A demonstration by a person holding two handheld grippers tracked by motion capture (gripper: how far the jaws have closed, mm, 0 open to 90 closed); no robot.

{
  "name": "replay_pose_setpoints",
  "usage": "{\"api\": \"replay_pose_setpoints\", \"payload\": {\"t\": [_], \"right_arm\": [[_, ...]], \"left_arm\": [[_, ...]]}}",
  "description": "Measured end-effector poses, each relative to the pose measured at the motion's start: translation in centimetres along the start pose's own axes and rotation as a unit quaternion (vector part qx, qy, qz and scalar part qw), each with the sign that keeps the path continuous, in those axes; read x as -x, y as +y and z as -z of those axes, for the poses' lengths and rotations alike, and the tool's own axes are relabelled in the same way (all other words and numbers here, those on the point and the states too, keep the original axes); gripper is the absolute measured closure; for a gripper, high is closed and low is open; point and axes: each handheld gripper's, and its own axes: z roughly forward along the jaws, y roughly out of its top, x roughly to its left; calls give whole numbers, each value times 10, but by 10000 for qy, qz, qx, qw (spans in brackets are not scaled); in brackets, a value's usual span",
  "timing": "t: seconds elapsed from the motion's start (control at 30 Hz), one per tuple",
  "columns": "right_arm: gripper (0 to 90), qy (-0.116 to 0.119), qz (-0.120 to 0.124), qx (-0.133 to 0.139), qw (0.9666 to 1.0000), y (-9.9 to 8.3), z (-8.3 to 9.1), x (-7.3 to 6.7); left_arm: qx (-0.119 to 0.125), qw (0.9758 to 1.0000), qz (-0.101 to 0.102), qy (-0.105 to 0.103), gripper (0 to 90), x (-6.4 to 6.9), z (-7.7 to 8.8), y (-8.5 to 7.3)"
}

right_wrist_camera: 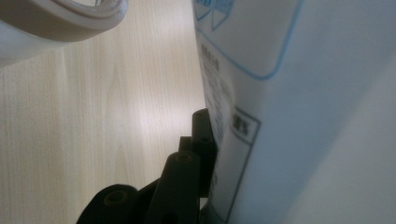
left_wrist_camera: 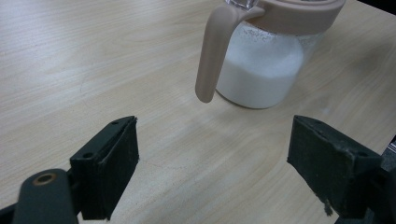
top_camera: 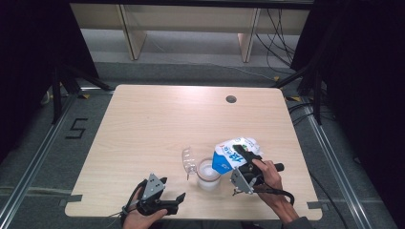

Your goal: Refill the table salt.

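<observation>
Here the right gripper [top_camera: 242,157] is clamped on a white and blue bag [top_camera: 234,153], held tipped with its blue end down over the open mouth of a glass jar [top_camera: 208,175]. In the right gripper view one black jaw presses flat against the bag's printed side [right_wrist_camera: 280,116], and the jar's pale rim [right_wrist_camera: 88,16] shows at the upper left. The jar stands on the table [top_camera: 157,124] near its near edge, a little right of the middle, and holds a white powder; in the left gripper view the powder fills most of the glass body [left_wrist_camera: 261,70] below a beige collar with a long beige handle [left_wrist_camera: 212,56] hanging down its side. A clear lid [top_camera: 189,161] stands tilted up at the jar's left side; whether it is joined to the jar I cannot tell.

The left gripper [top_camera: 179,198] rests low at the table's near edge, left of the jar and apart from it. Its jaws stand wide apart with only bare wood between them, pointing towards the jar. A round hole [top_camera: 231,99] sits in the table near the far edge, towards the right corner
</observation>
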Motion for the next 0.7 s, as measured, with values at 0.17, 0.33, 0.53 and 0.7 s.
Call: {"api": "replay_pose_setpoints", "payload": {"t": [0.17,0.33,0.53,0.7], "right_arm": [[835,115,-465,68,9988,-3,-1,0],[836,148,-629,-69,9979,-6,-4,-4],[836,208,-824,-55,9964,-8,-6,-3],[837,287,-1028,-80,9943,-13,-8,-2]], "left_arm": [[24,10000,85,-40,157,1,-1,0],[2,10000,-11,7,157,0,0,0],[-2,10000,75,-64,157,0,-1,-1],[-11,9997,192,-117,157,2,-1,-1]]}}
